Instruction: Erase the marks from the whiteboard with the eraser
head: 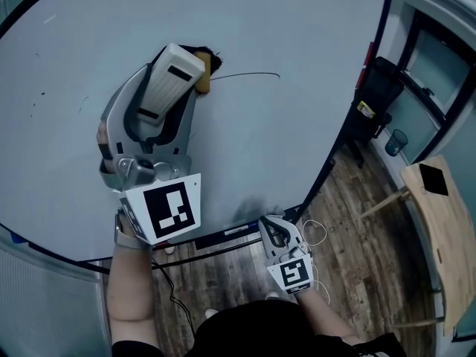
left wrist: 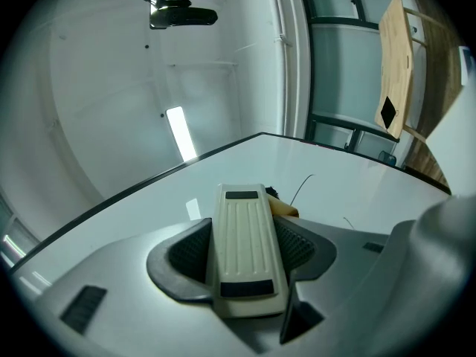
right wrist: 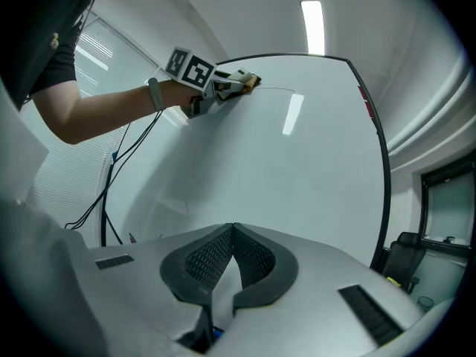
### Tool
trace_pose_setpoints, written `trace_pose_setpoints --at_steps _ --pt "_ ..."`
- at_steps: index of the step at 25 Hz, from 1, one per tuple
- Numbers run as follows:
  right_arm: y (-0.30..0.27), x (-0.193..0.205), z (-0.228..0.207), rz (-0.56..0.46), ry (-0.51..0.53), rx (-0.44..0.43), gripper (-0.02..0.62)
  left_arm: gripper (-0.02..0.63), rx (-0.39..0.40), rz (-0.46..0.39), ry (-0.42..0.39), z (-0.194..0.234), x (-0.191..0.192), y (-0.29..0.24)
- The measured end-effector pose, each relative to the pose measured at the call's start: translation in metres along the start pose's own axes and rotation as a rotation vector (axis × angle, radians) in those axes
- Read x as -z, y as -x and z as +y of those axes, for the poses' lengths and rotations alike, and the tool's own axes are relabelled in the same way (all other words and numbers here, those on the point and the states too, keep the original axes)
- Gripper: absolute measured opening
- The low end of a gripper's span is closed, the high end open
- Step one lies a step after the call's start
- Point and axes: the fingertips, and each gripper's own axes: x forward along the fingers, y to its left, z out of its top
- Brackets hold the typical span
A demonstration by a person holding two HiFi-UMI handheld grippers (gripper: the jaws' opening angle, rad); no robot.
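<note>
"Pressing the eraser [head: 177, 69] flat is the main thing here. It's clamped lengthwise in the left tool [head: 171, 91], with its pad end against the whiteboard [head: 297, 140], right at the left end of the thin black line [head: 249, 74]."

"Which way would you sweep?"

"Along the line, toward its far end on the right. Put the whole pad face on the board, not one edge, because a line that thin can slip past a tilted pad."

"There's something dark at the eraser's nose."

"I can't tell whether that's ink or worn felt. I'd pass over that spot too, to be safe."

"And the grip?"

"The jaws hold the ribbed body by its sides, which looks firm. A hard push could pivot it, though, so I'd press moderately."

"The right tool [right wrist: 234, 255]?"

"Its jaws are together with nothing in them. It hangs low by the board's bottom edge, well apart from the work, and it isn't needed for this stroke."
</note>
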Motion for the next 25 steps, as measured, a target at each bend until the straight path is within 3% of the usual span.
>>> trace_pose_setpoints --at_steps 17,25 --pt "0.075 0.039 -0.128 0.056 -0.002 0.139 0.028 0.265 0.105 -0.036 -0.144 -0.155 -0.097 -0.090" --pt "0.087 0.047 -0.149 0.067 -0.017 0.159 0.028 0.265 0.092 -0.057 -0.159 -0.174 -0.111 -0.098"
